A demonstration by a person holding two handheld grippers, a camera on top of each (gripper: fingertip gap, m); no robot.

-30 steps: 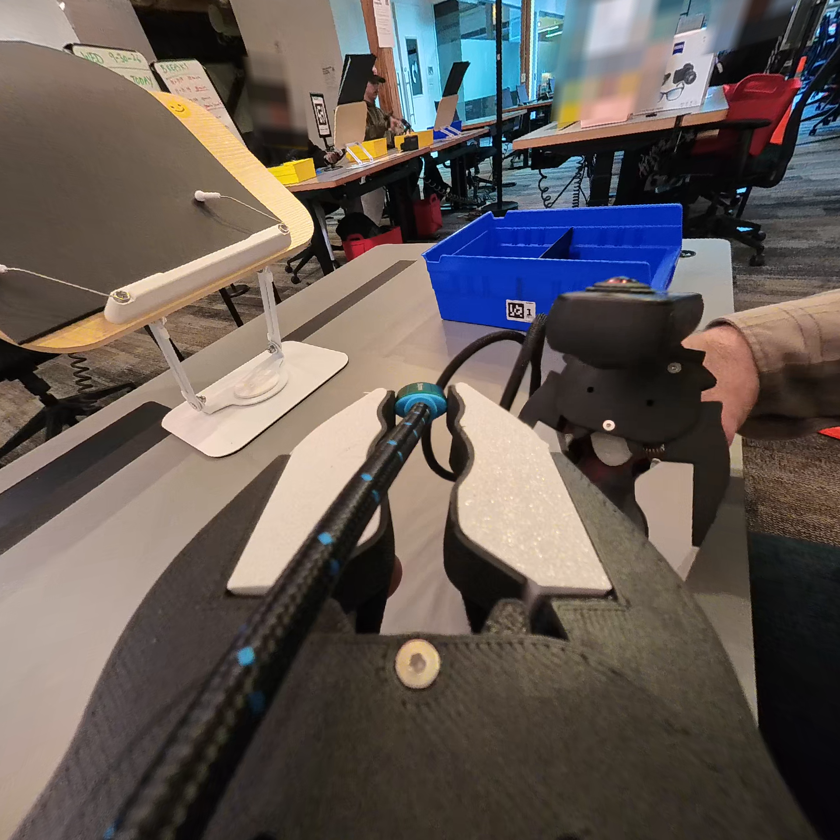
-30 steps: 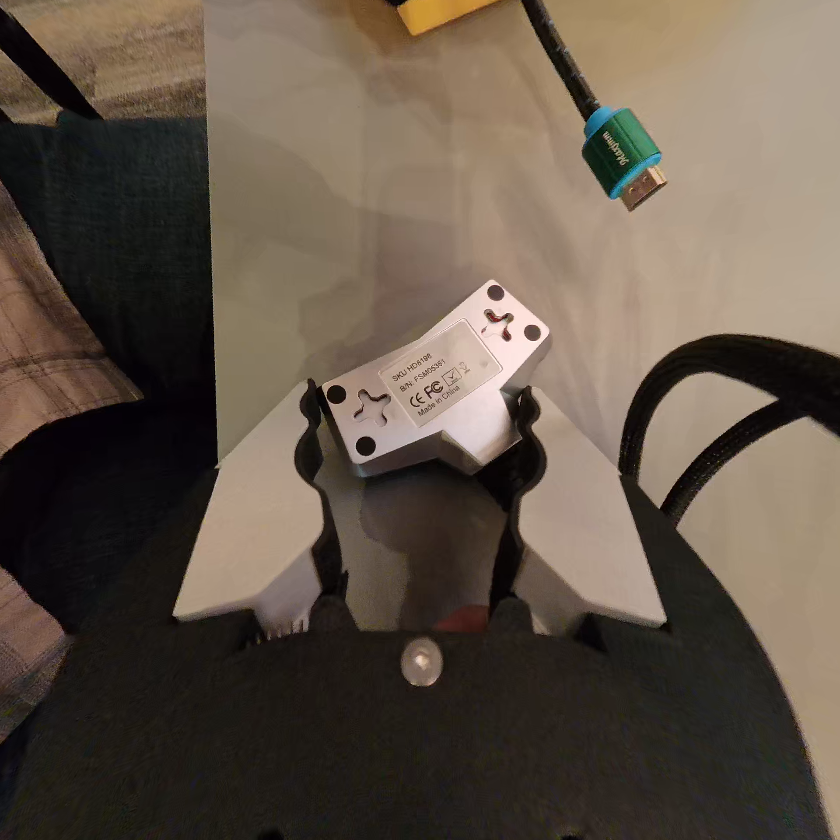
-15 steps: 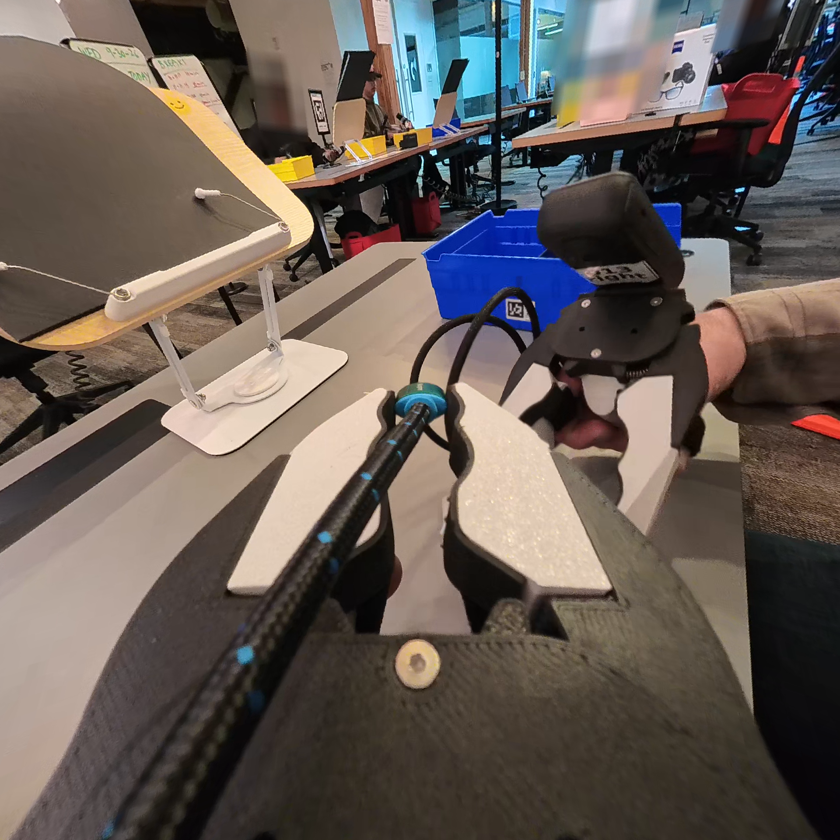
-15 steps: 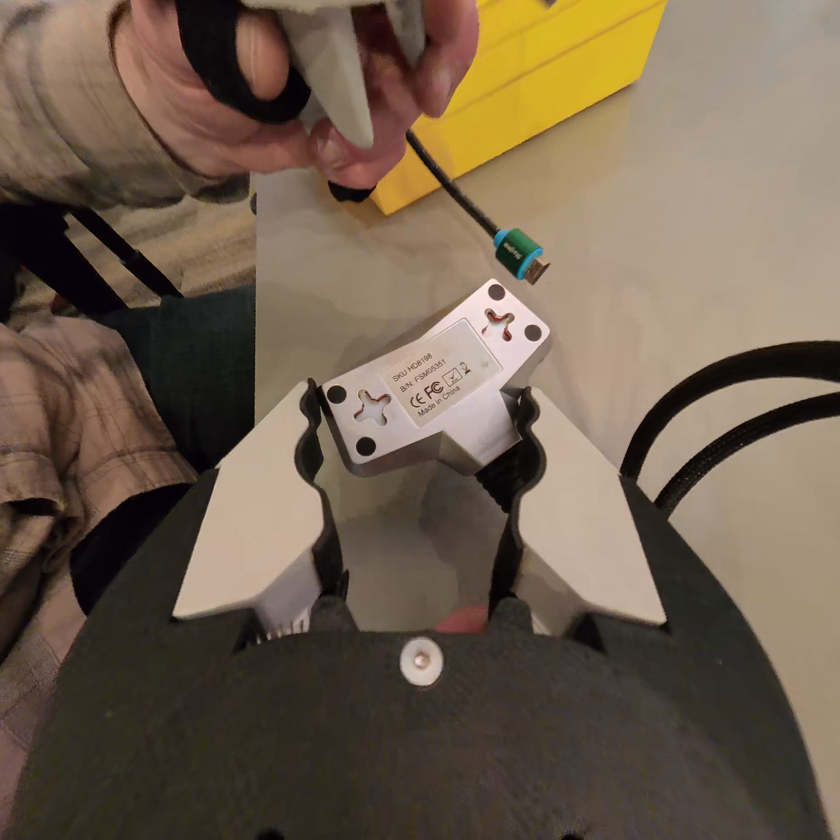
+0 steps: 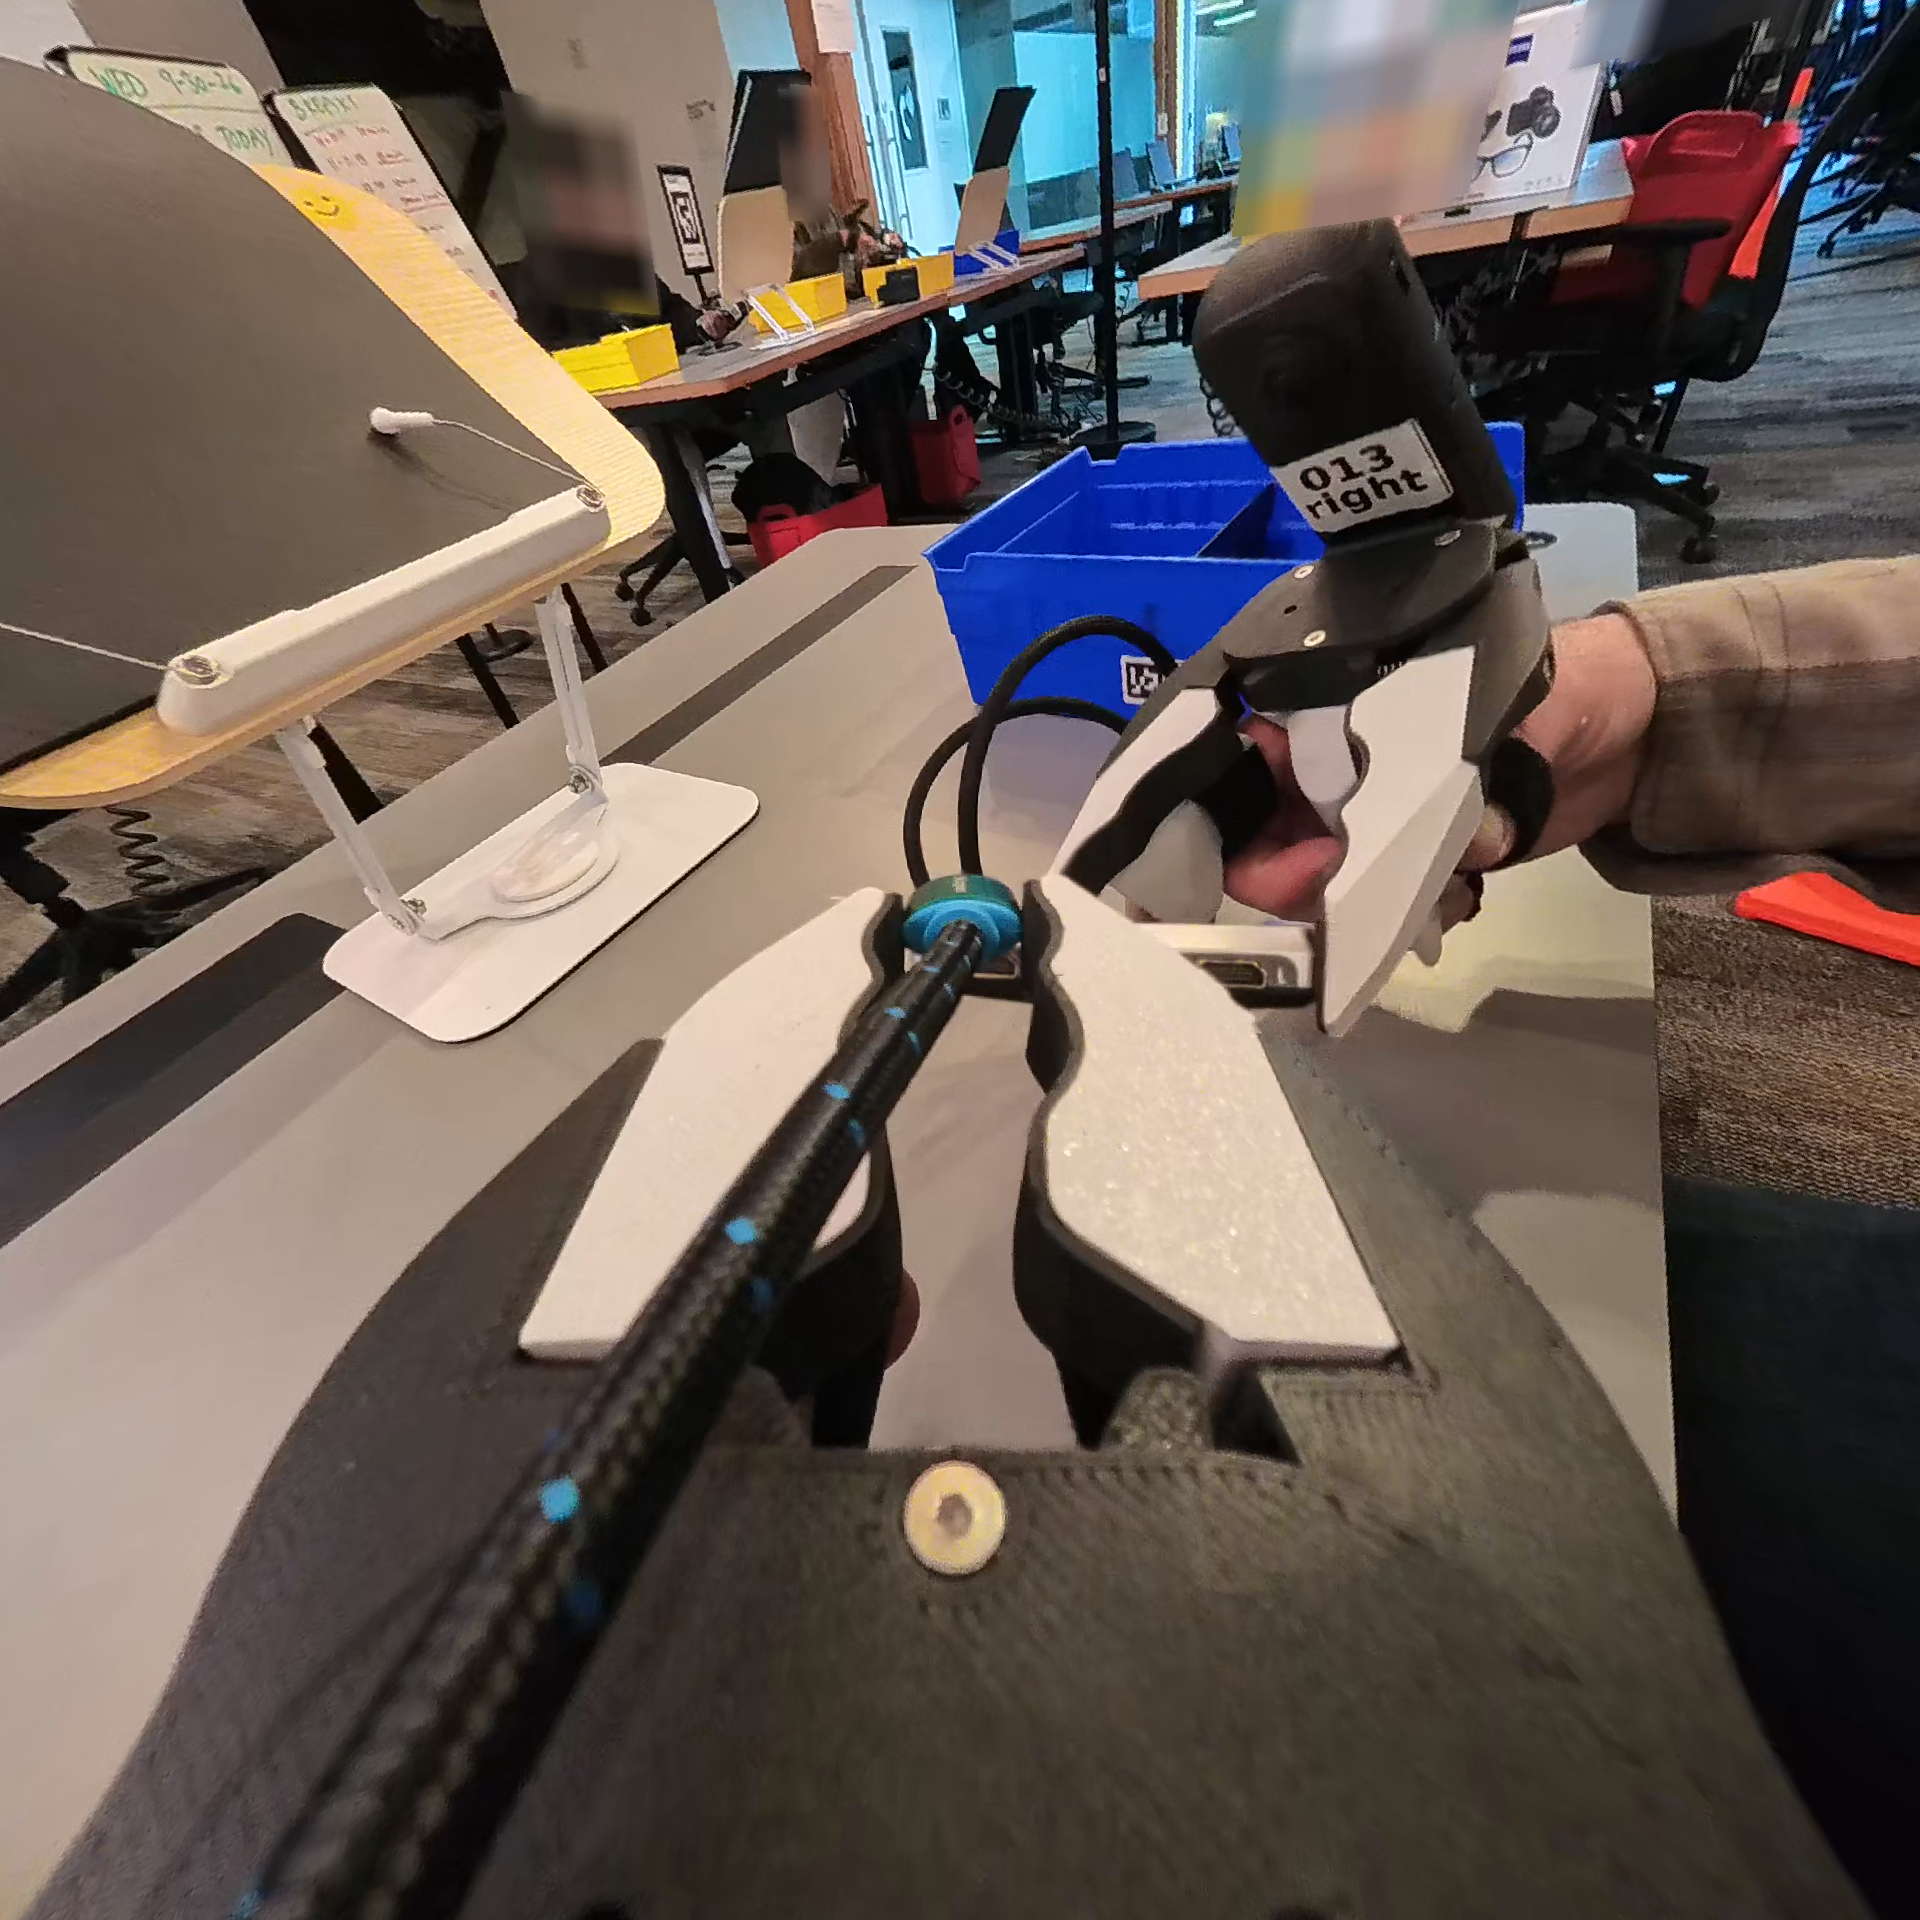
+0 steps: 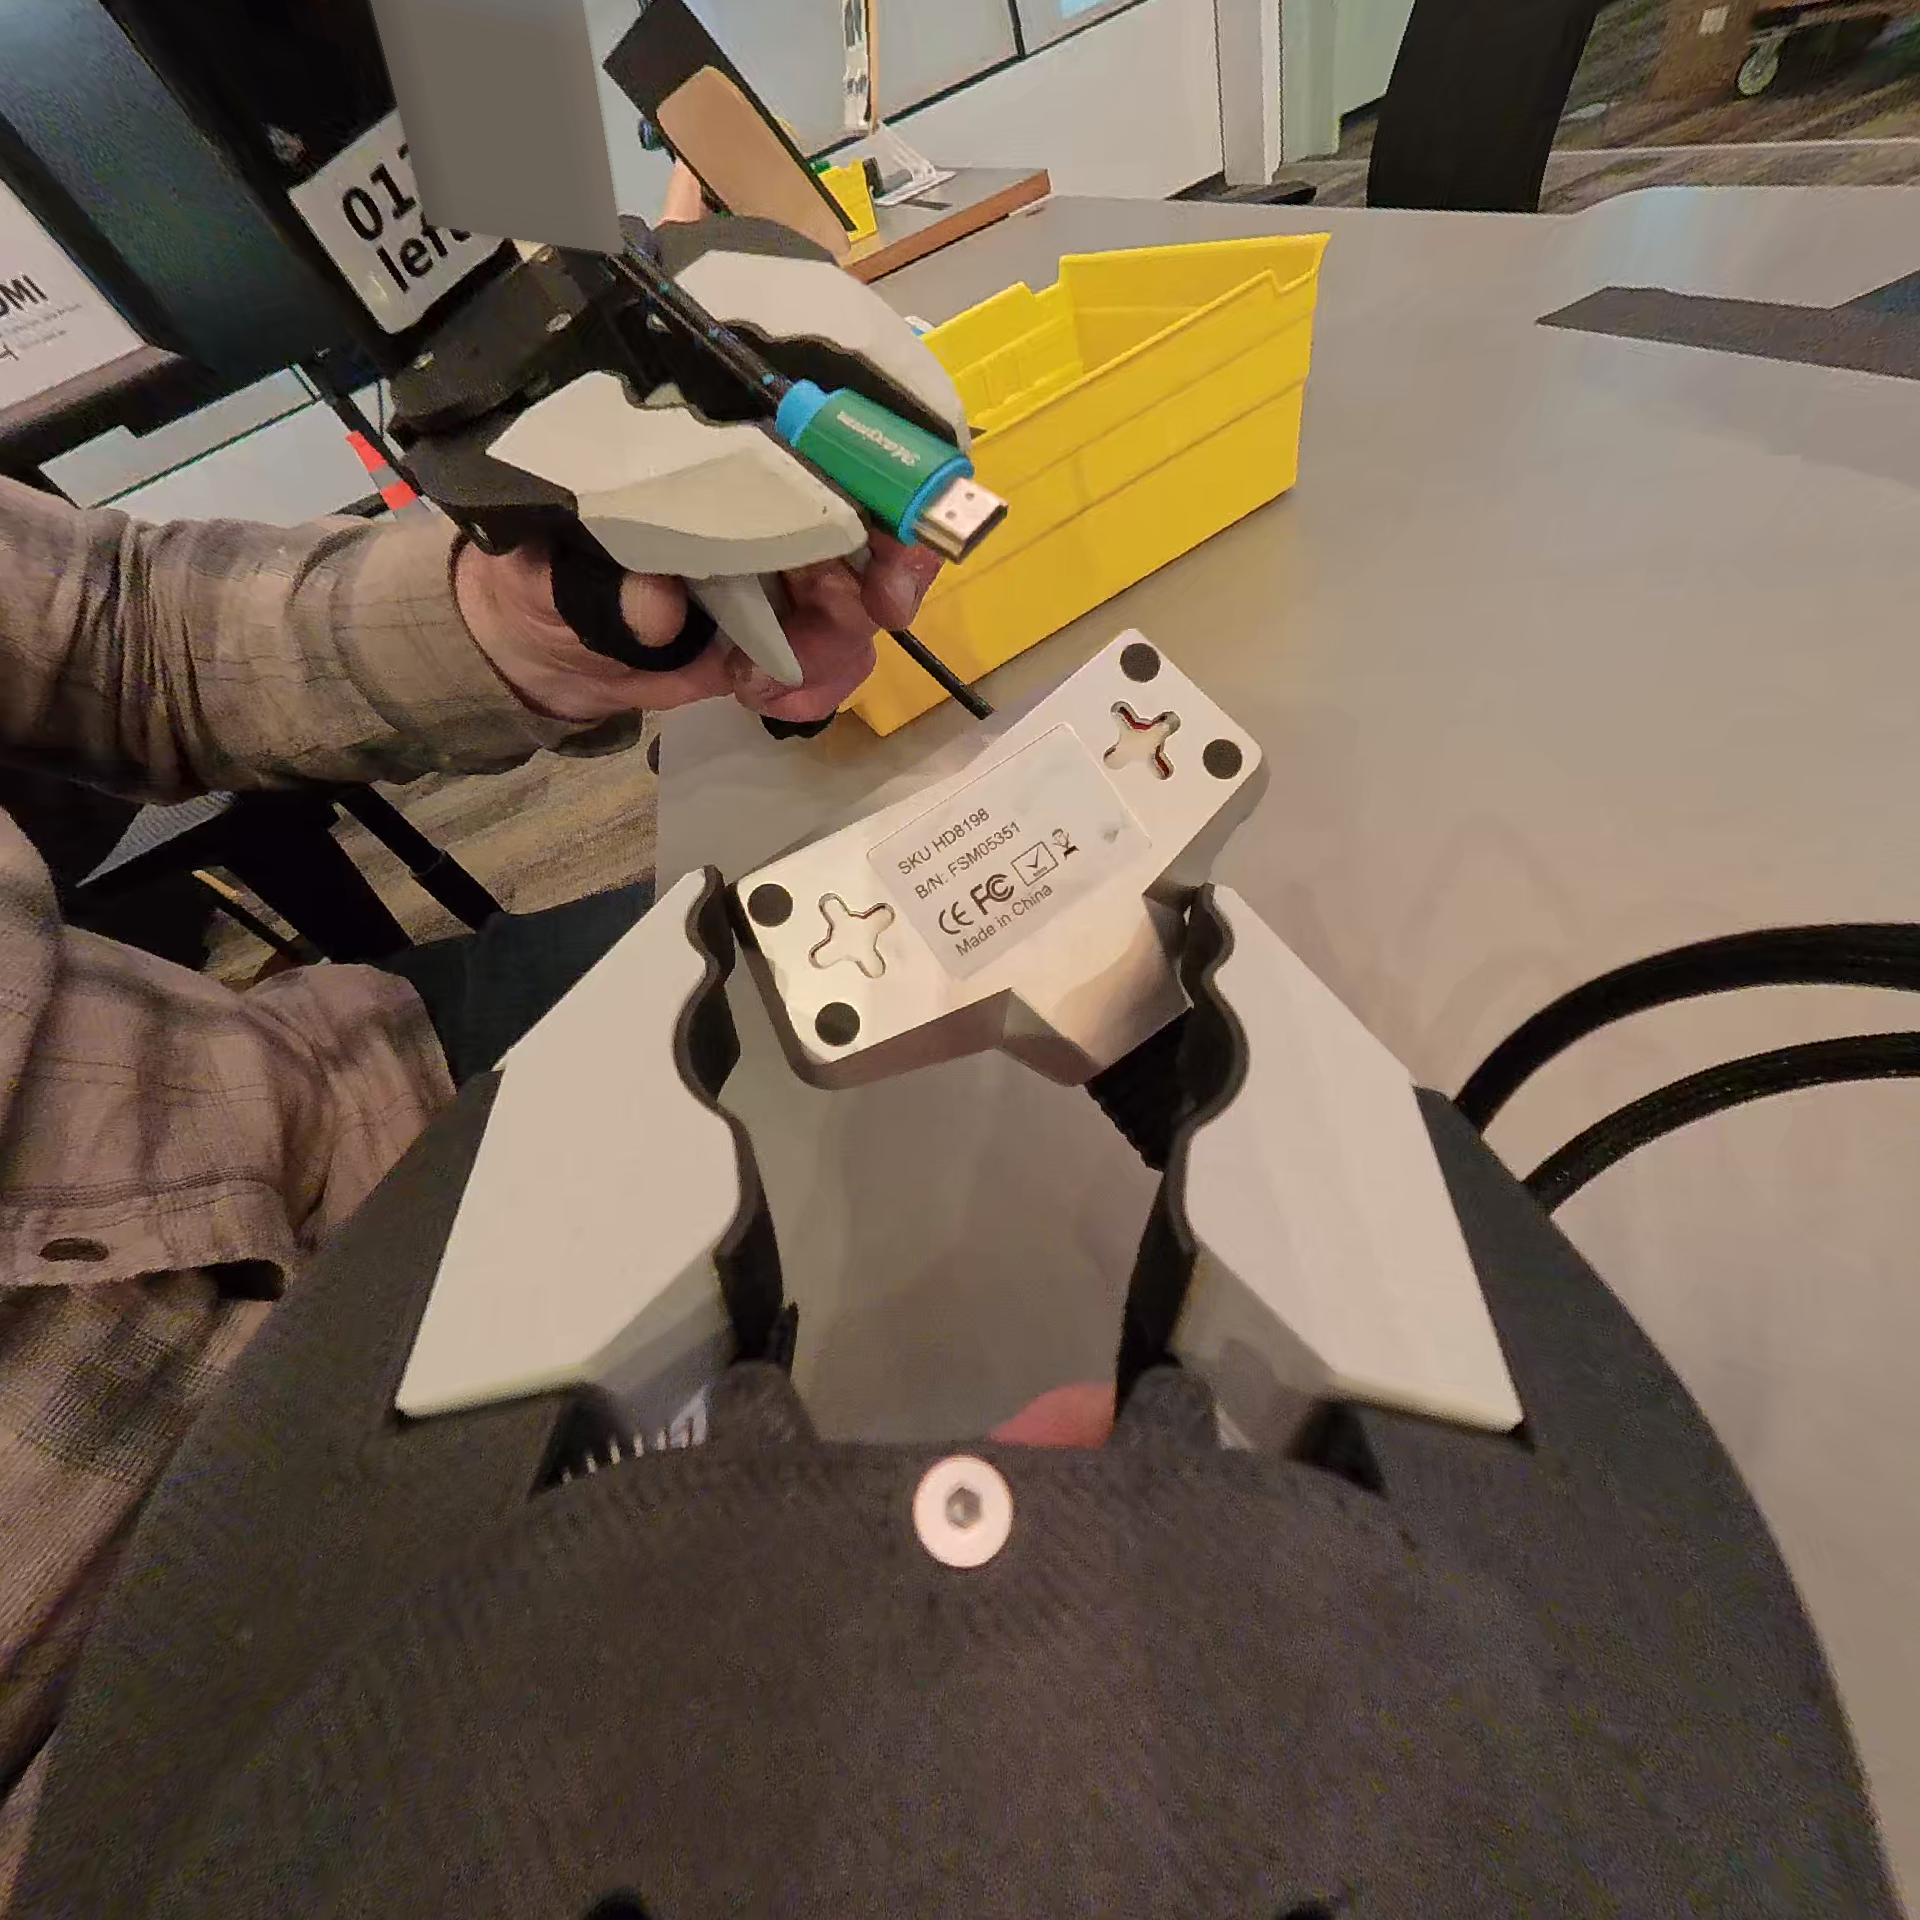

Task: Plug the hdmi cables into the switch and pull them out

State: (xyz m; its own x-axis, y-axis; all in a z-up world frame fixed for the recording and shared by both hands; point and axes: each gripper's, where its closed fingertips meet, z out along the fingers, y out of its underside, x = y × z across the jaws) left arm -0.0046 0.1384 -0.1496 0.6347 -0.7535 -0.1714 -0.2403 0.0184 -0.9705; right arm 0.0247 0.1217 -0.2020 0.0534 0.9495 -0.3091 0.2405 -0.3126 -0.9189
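My left gripper (image 5: 961,914) is shut on the green and blue plug (image 5: 954,906) of a braided HDMI cable (image 5: 727,1247) that runs back over the gripper. My right gripper (image 6: 956,894) is shut on the silver switch (image 6: 997,894), held label side up above the table. In the right wrist view the left gripper (image 6: 904,468) holds the plug (image 6: 883,457) with its metal tip pointing down at the switch, a short gap apart. In the left wrist view the right gripper (image 5: 1205,945) and the switch's port face (image 5: 1236,966) sit just right of the plug.
A yellow bin (image 6: 1122,436) stands behind the switch. A blue bin (image 5: 1091,561) stands at the far table edge. A board on a white stand (image 5: 540,862) is at the left. The switch's black cable (image 6: 1662,1008) loops on the grey table (image 6: 1558,520). One gripper's finger ends stand about 7 centimetres off the other's.
My right gripper has lifted and tilted the switch towards the left gripper. The plug and the switch have come close together. Both grips are unchanged.
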